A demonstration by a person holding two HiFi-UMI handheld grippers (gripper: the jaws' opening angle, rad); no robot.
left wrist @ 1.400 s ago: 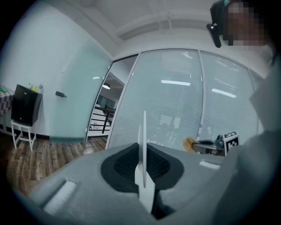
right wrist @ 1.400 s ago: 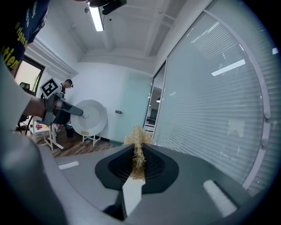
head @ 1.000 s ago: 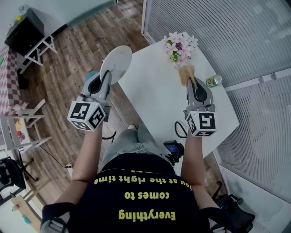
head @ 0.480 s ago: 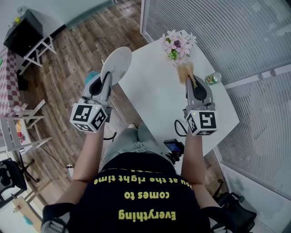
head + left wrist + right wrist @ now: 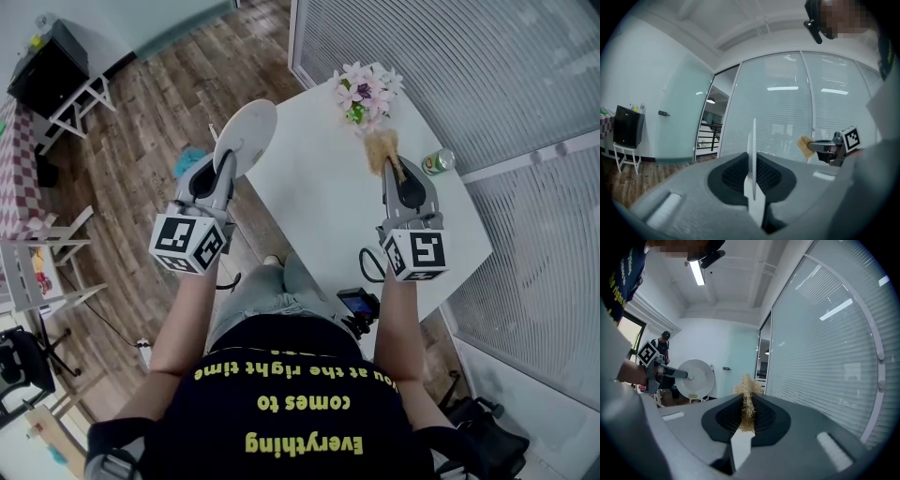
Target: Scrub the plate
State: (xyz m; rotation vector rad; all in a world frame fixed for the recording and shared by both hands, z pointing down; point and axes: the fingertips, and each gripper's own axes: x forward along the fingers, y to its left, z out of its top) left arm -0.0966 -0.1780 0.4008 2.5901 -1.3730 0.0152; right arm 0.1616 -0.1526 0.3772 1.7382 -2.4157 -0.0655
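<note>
Pinching, left hand-held gripper (image 5: 225,157): white plate (image 5: 249,129), held edge-on by its rim; likely stiff, slick, breakable. Right hand-held gripper (image 5: 395,169): squeezing soft, springy straw scrubber (image 5: 380,147).

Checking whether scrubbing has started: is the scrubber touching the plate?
No, in the head view the scrubber is held apart from the plate, with the table showing between them.

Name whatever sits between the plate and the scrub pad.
Nothing: the head view shows only bare white table beneath the gap between the plate and the scrub pad; the flowers stand farther off.
</note>
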